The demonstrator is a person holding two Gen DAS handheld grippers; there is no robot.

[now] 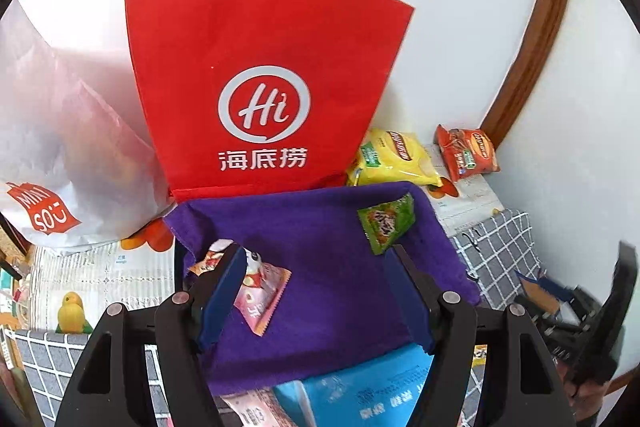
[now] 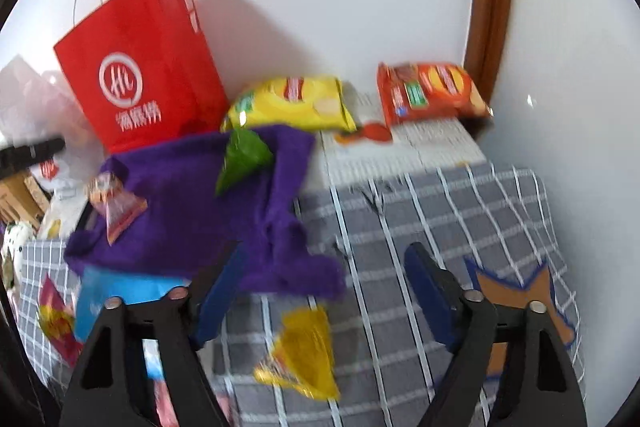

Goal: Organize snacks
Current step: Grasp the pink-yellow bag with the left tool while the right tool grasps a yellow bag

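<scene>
In the left wrist view, a purple cloth (image 1: 320, 287) holds a green snack packet (image 1: 386, 225) at its far right and a pink packet (image 1: 260, 291) at its left. My left gripper (image 1: 316, 251) hangs open above the cloth with nothing between its fingers; its left finger overlaps the pink packet. The blurred right wrist view shows my right gripper (image 2: 325, 251) open over the checked cloth (image 2: 440, 211). A small yellow packet (image 2: 300, 351) lies loose below it, between the fingers and untouched. The purple cloth (image 2: 192, 211) is to its left.
A red paper bag (image 1: 260, 87) stands against the wall, with a white bag (image 1: 60, 155) beside it. Yellow chips (image 1: 394, 157) and orange chips (image 1: 466, 153) lie at the back right. A blue packet (image 1: 360, 395) lies near the purple cloth's front edge. A cardboard piece (image 2: 520, 291) lies at the right.
</scene>
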